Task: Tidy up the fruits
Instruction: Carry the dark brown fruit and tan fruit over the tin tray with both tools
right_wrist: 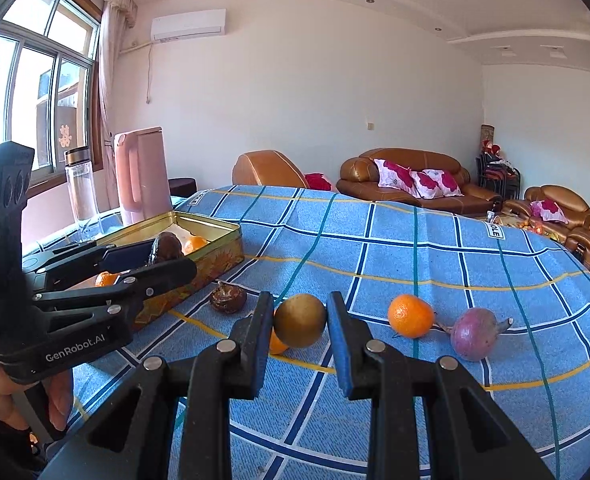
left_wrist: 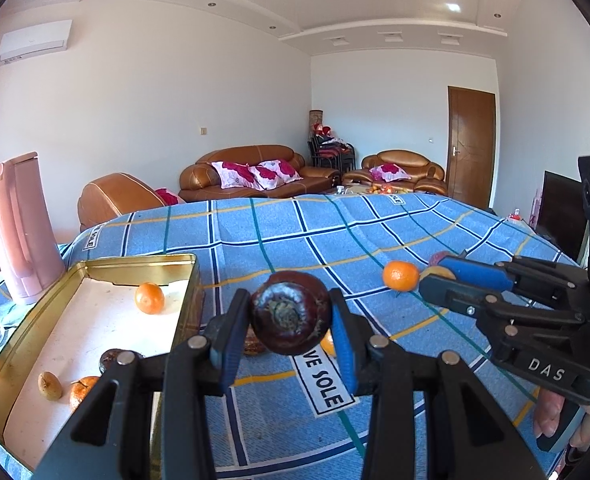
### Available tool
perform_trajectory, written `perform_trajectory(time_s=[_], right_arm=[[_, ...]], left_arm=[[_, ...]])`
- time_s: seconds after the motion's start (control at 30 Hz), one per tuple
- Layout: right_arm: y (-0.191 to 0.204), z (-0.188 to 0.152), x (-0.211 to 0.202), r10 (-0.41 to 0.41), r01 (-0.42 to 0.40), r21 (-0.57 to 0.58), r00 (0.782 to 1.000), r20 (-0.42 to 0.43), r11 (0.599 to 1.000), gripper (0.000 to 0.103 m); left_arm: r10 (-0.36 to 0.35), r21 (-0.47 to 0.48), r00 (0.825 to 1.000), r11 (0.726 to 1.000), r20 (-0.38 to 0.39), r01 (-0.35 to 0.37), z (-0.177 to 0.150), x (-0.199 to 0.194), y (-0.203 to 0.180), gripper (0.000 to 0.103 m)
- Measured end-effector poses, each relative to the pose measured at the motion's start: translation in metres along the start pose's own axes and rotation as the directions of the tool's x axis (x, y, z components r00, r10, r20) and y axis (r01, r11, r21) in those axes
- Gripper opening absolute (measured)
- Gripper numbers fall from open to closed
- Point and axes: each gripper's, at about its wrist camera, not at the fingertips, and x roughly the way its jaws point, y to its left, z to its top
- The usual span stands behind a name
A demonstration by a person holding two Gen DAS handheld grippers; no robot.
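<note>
above worktop [left_wrist: 279, 236], beside gold tin [left_wrist: 193, 280]: left gripper [left_wrist: 291, 320] clenched on dark fruit [left_wrist: 291, 312], aloft; right gripper [right_wrist: 299, 322] fingers bracket brown fruit [right_wrist: 299, 320], contact uncertain. next, by judgement: carry dark fruit over tin, release.

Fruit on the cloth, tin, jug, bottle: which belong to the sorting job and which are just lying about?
Job: dark fruit in left hand-held gripper; brown fruit between right hand-held gripper fingers; orange; purple fruit; tin.
Lying about: pink jug; bottle; sofa.
</note>
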Motion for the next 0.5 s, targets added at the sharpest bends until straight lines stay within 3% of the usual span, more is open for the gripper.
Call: perform_trajectory(time_s=[0.5], right_arm=[[0.001,-0.001,-0.010,0.014,-0.013,-0.013,0.998,0.056,1.000,0.029]], left_arm=[[0.023,-0.007,0.998,1.000,0.057,-0.023,-0.001,-0.012,0.001,0.041]])
